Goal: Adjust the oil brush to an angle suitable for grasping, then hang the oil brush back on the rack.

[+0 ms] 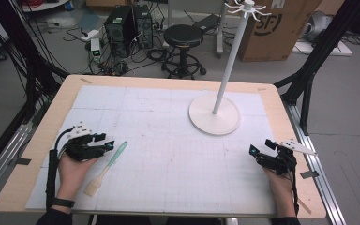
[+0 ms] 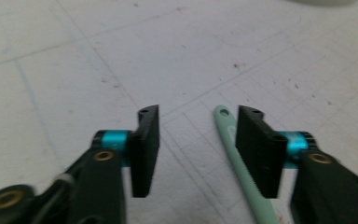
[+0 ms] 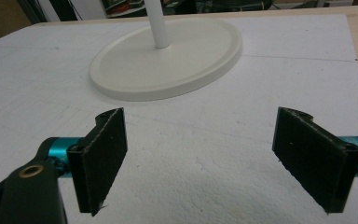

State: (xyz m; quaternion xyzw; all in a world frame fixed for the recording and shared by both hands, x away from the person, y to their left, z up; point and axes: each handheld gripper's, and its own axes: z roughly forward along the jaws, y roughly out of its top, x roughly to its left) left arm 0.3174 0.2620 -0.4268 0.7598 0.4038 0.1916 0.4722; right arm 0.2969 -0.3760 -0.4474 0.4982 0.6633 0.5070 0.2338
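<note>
White gridded matting covered a pale wooden table [image 1: 42, 136], beyond which stood a black stool [image 1: 183, 36], computer towers and a cardboard box on a grey floor. A white hook stand [image 1: 214, 115] rose from its round base at the far right of the mat. The task's object, a basting brush [image 1: 107, 167] with a mint-green handle and a pale bristle head, lay flat on the mat at the near left, handle pointing away from the person and bristles toward them. The left gripper [image 1: 107, 142] hovered just beside the handle's far end, jaws parted with nothing pressed between them; in the left gripper view the handle [image 2: 235, 154] ran close along the inner face of one jaw, off centre in the gap. The right gripper [image 1: 261, 147] rested well apart at the near right, jaws wide and empty, facing the stand's base [image 3: 168, 58].

Judged from this arrangement, the step in hand was taking up the brush. To do it well, the left gripper should be shifted sideways until the handle sat midway between the pads, lowered until the pads bracketed the thin handle near the mat, and closed squarely across it, lest it roll or slip aside.
</note>
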